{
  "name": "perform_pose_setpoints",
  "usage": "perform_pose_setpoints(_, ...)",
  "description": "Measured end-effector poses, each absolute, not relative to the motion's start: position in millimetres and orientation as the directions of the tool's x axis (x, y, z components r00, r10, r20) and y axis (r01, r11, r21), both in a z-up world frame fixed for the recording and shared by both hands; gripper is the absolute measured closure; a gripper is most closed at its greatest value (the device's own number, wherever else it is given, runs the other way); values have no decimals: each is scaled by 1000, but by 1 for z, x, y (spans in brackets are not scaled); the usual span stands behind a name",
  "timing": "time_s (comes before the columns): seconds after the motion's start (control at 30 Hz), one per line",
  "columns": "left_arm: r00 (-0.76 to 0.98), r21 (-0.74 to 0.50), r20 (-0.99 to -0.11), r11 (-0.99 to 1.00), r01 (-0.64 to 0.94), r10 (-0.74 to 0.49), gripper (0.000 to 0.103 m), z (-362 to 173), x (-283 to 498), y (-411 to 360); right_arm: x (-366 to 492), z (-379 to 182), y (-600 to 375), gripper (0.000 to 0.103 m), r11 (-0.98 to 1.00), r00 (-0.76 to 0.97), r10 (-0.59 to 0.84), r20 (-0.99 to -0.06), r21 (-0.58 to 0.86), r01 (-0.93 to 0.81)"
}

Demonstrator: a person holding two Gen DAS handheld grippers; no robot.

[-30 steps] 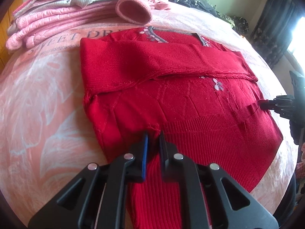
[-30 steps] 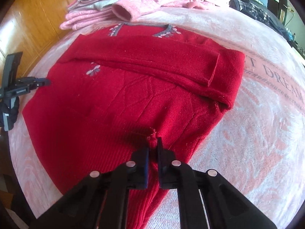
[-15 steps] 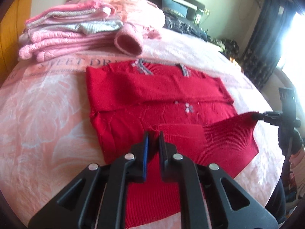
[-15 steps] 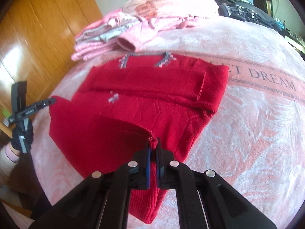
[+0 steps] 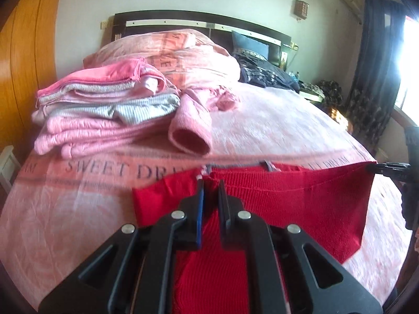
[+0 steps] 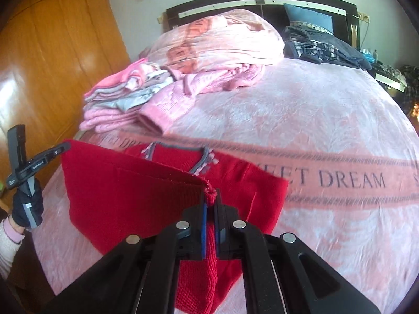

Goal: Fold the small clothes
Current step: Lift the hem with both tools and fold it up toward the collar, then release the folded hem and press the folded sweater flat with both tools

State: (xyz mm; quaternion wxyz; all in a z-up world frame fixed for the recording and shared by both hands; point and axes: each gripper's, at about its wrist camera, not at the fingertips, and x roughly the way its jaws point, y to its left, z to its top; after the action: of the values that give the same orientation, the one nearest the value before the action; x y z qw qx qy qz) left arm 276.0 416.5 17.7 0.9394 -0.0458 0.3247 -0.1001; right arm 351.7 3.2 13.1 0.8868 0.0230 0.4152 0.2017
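A red knit sweater (image 5: 301, 206) with a grey-trimmed neckline (image 6: 180, 151) lies on the pink bedspread. Its ribbed hem is lifted off the bed and stretched taut between the two grippers. My left gripper (image 5: 209, 185) is shut on the hem's left corner. My right gripper (image 6: 209, 196) is shut on the hem's right corner. In the left wrist view the right gripper (image 5: 387, 168) holds the far corner at the right edge. From the right wrist camera the left gripper (image 6: 59, 149) shows at the far left, held by a gloved hand (image 6: 27, 206). The raised hem hides most of the sweater's body.
A stack of folded pink and grey clothes (image 5: 104, 110) sits at the back left of the bed, a pink sleeve (image 5: 191, 133) trailing from it. Behind lie a rumpled pink blanket (image 6: 217, 41) and dark clothes (image 6: 322, 47). A wooden wardrobe (image 6: 60, 41) stands on the left.
Both grippers have lifted the sweater's hem from the bed and carried it up and toward the neckline. The hem now hangs taut in the air and covers the sweater's lower body.
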Motion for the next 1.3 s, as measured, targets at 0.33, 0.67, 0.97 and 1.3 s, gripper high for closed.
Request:
perform_pose_setpoints(0.33,726,-146,-673,987,61,-144,95,-29,399,419,469,-40,6,99,960,524,272,-807,190,-205)
perform_pose_setpoints(0.67,596,-96,-799,995,3,-79,95,-115,452,419,503,-112,10,99,974,427,224,-876,185,-131)
perform_pose_setpoints(0.97,531,-137,-843,989,-53,-88,75,-134,458,437,509,-133,10,92,981,388,192,-902,171,-87)
perform_pose_setpoints(1.3,669,-45,-743,999,-28,-14,58,-64,373,454,412,-80,-19,75,939,365,341,-866,294,-177)
